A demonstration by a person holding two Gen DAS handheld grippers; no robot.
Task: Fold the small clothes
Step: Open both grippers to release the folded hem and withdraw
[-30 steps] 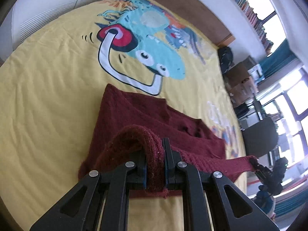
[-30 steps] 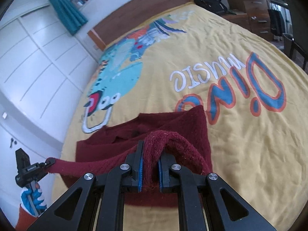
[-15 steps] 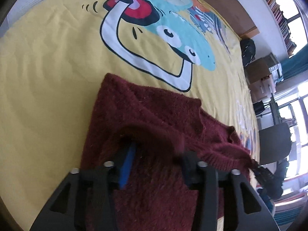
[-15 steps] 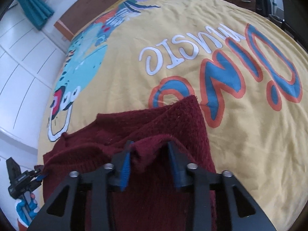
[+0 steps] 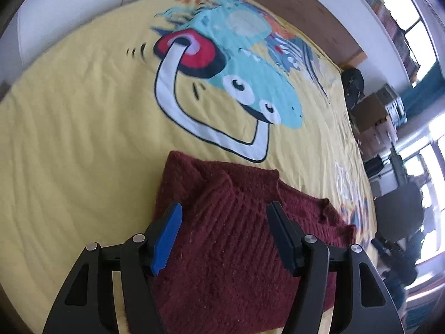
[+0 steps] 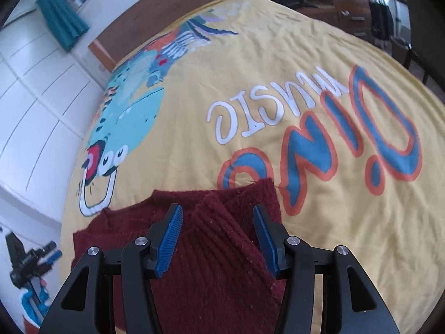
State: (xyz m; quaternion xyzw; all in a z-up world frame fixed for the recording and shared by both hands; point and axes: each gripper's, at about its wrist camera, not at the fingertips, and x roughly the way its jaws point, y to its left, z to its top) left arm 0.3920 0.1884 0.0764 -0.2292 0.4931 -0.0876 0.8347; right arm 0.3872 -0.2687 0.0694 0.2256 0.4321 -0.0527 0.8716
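Sweater (image 5: pixel 230 250): dark red ribbed knit, lying folded on the bed at its near edge, one layer doubled over another. Its far edge sits just below the headphone band of the printed dinosaur in the left wrist view, and just overlaps the lowest orange-and-blue letter in the right wrist view.

Left tongs (image 5: pixel 225 217): black frame, blue pad on one finger (image 5: pixel 167 233). Jaws apart and opening. The ribbed top layer of the sweater lies beneath and between them; the pads do not press on it.

Right tongs (image 6: pixel 216 220): black frame, blue ridged pads on both fingers (image 6: pixel 170 238). Jaws apart and opening, poised over the sweater's right-hand portion, a raised fold of knit lying between them without being clamped.

Bed cover (image 6: pixel 278 66): yellow, lightly creased, printed with a turquoise dinosaur (image 5: pixel 250 83) wearing red headphones and with the words "Dino music" (image 6: pixel 319 128) in blue, orange and white, upside down from this side.

Headboard (image 5: pixel 292 5): brown wood, at the far end of the bed.

Surroundings: white panelled cupboard doors (image 6: pixel 36 97) and a teal curtain (image 6: pixel 62 21) to one side; a dark backpack (image 5: pixel 354 86), cardboard boxes (image 5: pixel 374 108), a dark chair (image 5: pixel 400 208) and bright windows to the other. Books line a high shelf (image 5: pixel 389 19).
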